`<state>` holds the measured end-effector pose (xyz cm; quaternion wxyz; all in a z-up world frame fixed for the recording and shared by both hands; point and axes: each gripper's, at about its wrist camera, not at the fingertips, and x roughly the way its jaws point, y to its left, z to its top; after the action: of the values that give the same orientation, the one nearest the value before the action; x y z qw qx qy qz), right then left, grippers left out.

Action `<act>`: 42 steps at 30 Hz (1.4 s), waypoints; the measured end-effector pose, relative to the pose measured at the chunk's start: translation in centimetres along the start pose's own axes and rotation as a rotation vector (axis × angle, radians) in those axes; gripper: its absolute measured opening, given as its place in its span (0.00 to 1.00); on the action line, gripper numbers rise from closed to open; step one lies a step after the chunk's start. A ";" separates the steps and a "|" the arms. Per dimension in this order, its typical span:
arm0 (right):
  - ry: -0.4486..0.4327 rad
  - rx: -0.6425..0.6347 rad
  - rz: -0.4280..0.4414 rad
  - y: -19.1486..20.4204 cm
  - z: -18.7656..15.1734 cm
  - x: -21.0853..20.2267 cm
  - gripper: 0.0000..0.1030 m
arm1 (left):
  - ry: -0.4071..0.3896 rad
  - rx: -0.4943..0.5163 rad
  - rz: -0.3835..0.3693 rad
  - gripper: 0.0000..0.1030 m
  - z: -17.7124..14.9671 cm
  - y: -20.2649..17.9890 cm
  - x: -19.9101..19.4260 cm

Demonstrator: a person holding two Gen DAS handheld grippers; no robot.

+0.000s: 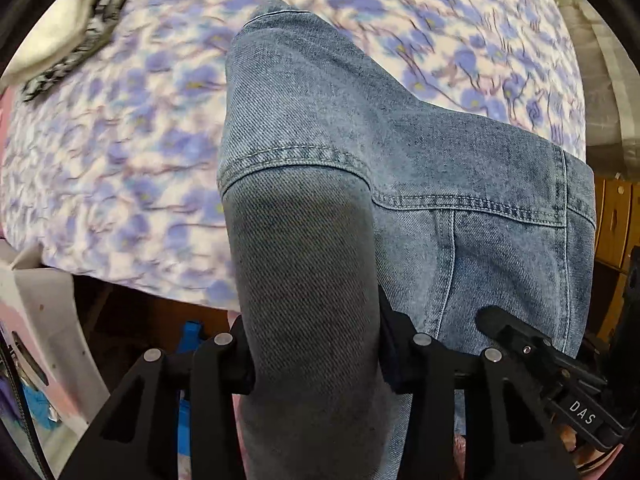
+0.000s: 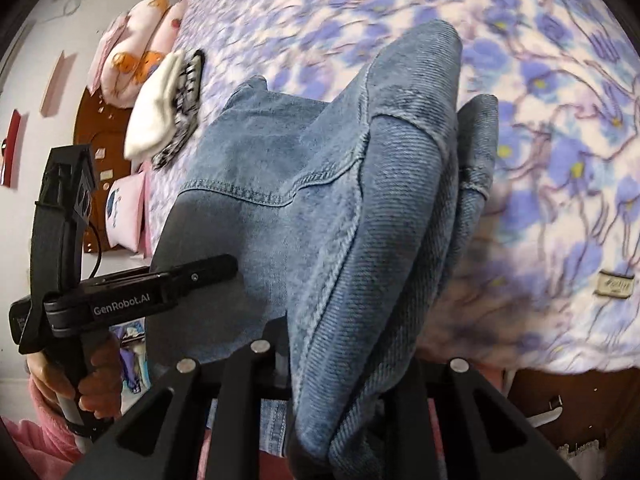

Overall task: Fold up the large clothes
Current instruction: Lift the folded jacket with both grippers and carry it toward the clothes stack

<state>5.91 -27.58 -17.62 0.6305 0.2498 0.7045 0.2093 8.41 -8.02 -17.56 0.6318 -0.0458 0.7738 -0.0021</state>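
A blue denim jacket hangs lifted above the bed, held at two places. In the left wrist view a thick dark fold of it runs between the jaws of my left gripper, which is shut on it; the fingertips are hidden under the cloth. In the right wrist view my right gripper is shut on a bunched seam edge of the denim jacket, and the rest drapes away towards the bed. The left gripper's black finger shows at the left, pressed into the cloth, with a person's hand on its handle.
Below lies a bed with a purple floral blanket. A white and black-checked garment lies near the pink pillows and the wooden headboard. Wooden drawers stand beyond the bed's right edge.
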 end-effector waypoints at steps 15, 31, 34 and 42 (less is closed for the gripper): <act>-0.249 -0.130 -0.033 24.6 -0.8 5.4 0.18 | -0.321 0.134 0.061 0.42 -0.3 22.8 -15.2; -0.432 -0.362 0.072 42.9 12.4 10.4 0.18 | -0.547 0.095 0.176 0.42 14.8 38.7 -28.2; -0.477 -0.401 0.087 45.3 16.2 10.9 0.18 | -0.604 0.098 0.172 0.42 18.9 41.7 -30.2; -0.546 -0.440 0.089 50.3 25.5 15.3 0.18 | -0.678 0.128 0.106 0.43 29.3 50.2 -29.1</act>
<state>34.41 20.99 -1.91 0.8246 0.1854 0.4363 0.3087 39.38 45.67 1.90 0.8537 0.0362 0.5195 -0.0023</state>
